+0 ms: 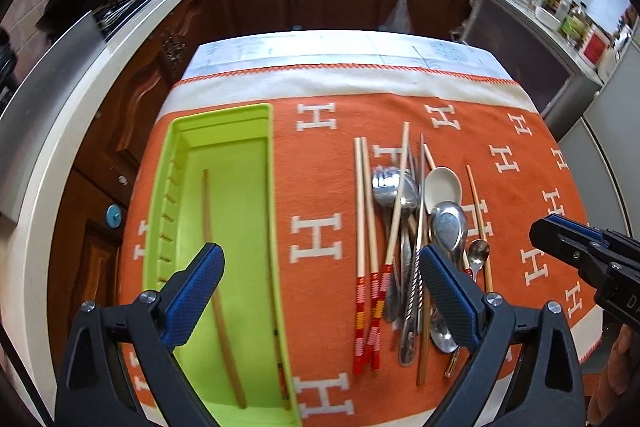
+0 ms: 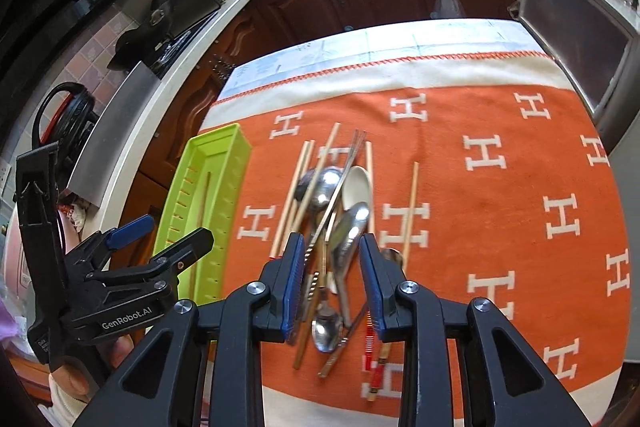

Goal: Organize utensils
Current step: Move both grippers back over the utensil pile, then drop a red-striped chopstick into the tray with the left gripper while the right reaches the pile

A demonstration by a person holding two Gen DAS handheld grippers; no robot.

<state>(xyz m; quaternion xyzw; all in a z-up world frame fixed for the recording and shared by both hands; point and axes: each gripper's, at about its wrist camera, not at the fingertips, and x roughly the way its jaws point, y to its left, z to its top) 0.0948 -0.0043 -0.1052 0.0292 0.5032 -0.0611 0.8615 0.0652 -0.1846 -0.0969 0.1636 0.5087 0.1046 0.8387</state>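
From the left wrist view, the left gripper (image 1: 320, 291) hangs with its jaws spread wide and empty, straddling the edge of the green tray (image 1: 224, 119), which holds one chopstick (image 1: 218, 267). The utensil pile (image 1: 412, 227) lies on the orange cloth (image 1: 320, 155) beside the tray. From the right wrist view, the right gripper (image 2: 330, 275) hovers above the pile (image 2: 336, 227), jaws partly apart, gripping nothing. Risk: crossed chopsticks and spoons overlap, so closing here may catch several pieces or drag neighbours off the cloth.
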